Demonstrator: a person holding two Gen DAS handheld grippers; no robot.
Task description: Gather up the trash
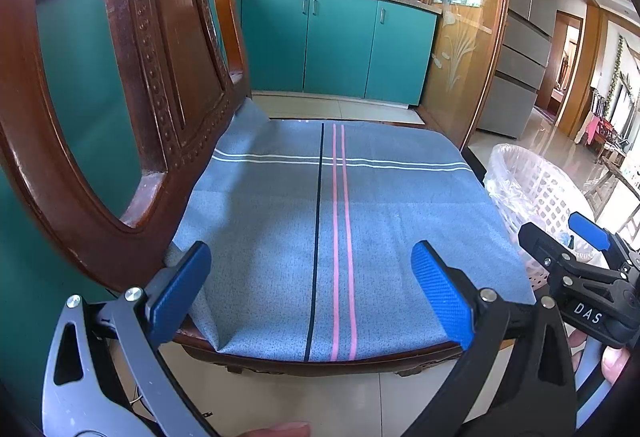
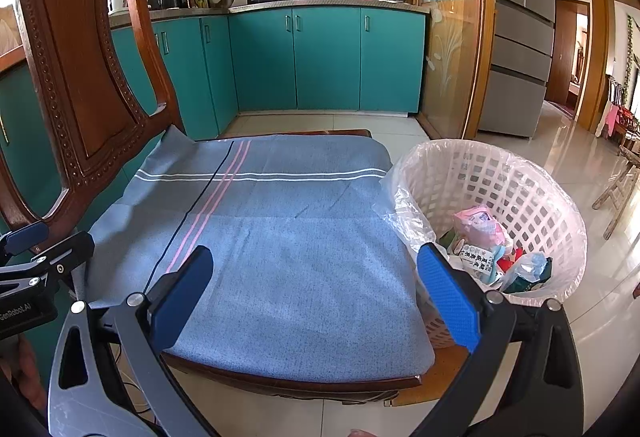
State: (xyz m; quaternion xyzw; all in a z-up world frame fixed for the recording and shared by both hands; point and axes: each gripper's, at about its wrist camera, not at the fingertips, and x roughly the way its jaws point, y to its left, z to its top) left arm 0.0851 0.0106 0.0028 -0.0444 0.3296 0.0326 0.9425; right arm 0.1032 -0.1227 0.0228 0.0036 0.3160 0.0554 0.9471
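A white lattice waste basket (image 2: 532, 193) lined with a clear plastic bag stands on the floor right of the chair. Inside lie a pink packet (image 2: 478, 227) and several other wrappers (image 2: 524, 269). The basket (image 1: 544, 189) shows at the right edge of the left wrist view. My left gripper (image 1: 312, 293) is open over the chair's blue cloth (image 1: 328, 237), holding nothing. My right gripper (image 2: 316, 297) is open too, empty, above the cloth's front right part (image 2: 304, 257), its right finger (image 2: 448, 293) in front of the basket. Each gripper shows in the other's view: the right gripper (image 1: 560, 237), the left gripper (image 2: 28, 249).
A carved wooden chair back (image 1: 132, 97) rises at the left. Teal kitchen cabinets (image 2: 320, 61) with pots on the counter stand behind. A wooden glass door frame (image 2: 476, 29) and a grey fridge (image 2: 520, 37) stand at the right, with glossy tiled floor (image 2: 560, 157).
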